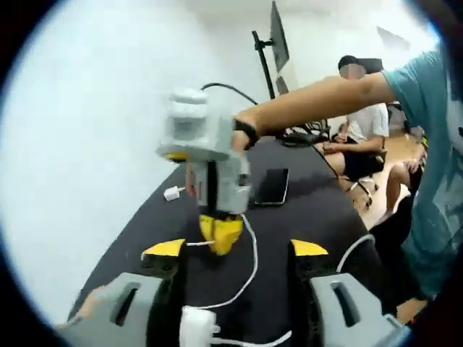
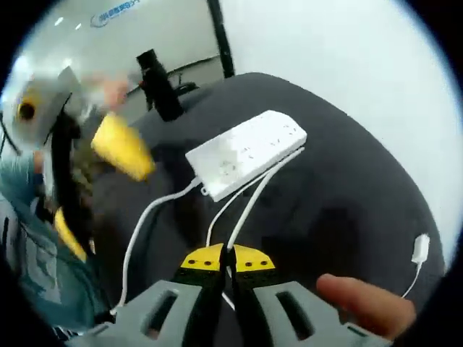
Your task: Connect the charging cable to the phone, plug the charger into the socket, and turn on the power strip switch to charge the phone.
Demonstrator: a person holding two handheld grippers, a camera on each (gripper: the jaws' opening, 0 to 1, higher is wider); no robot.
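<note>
A black phone [image 1: 272,186] lay flat, screen up, on the dark table [image 1: 318,217]. A white power strip [image 2: 246,153] lay flat on the same table, its own white cord [image 2: 141,231] running off from one end. A thin white charging cable [image 2: 249,199] trailed past the strip; its small white plug end [image 2: 419,248] rested loose on the table, well apart from the strip. A white charger block [image 1: 197,327] sat between the left gripper's jaws.

Power strips: one [image 2: 246,153]
Phones: one [image 1: 272,186]
White cables: one [image 2: 249,204]
Chargers: one [image 1: 197,327]
Monitors: one [image 1: 278,36]
Seated persons: one [image 1: 358,130]
</note>
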